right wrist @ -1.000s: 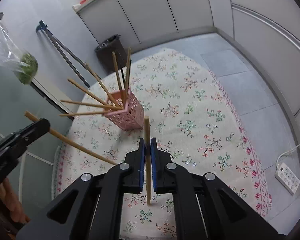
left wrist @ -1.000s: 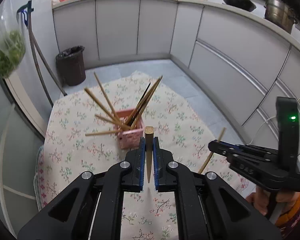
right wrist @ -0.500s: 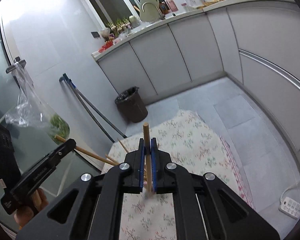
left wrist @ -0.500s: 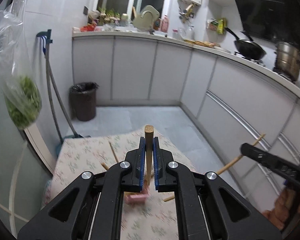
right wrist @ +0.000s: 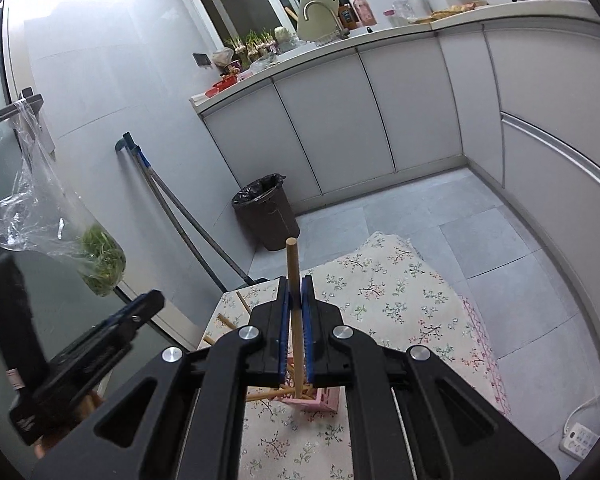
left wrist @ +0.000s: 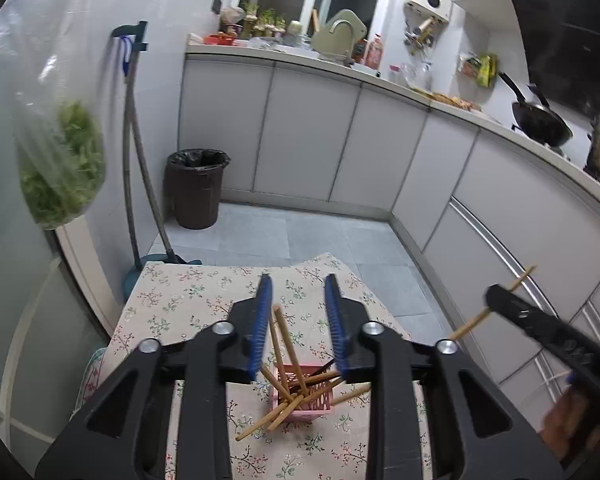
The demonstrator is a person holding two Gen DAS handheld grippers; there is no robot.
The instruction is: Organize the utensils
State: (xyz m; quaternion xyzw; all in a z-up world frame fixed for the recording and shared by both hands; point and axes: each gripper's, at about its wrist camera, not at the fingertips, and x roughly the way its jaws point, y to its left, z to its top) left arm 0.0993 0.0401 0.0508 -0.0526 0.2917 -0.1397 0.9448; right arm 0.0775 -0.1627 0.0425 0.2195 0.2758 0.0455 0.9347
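Your left gripper (left wrist: 296, 300) is opening — its blue pads (left wrist: 260, 320) stand apart and press on nothing. Between them in the lower middle of the left wrist frame you look down on the pink basket (left wrist: 304, 396), which sits on the floral cloth (left wrist: 180, 300). A chopstick (left wrist: 286, 350) stands up between the pads without touching either of them, its lower end in the basket. The other sticks (left wrist: 272, 416) lean out of the basket at all angles, two of them spilling over its near left corner toward the cloth.

Your right gripper (right wrist: 295, 300) is clamped tight on one chopstick (right wrist: 294, 276). In the right wrist frame the stick runs upright through the middle, its round top end above the pads and its lower end just over the basket (right wrist: 320, 398) at bottom centre; whether it touches the basket you cannot tell. In the left wrist frame the same gripper (left wrist: 500, 298) shows at the right edge with the stick (left wrist: 470, 324) poking out both sides of its tip.

The left gripper (right wrist: 140, 312) sits at the lower left of the right wrist frame — dark and side-on, nothing visible in it.

A bin (left wrist: 196, 188) stands by the cabinets behind the table, above centre left.
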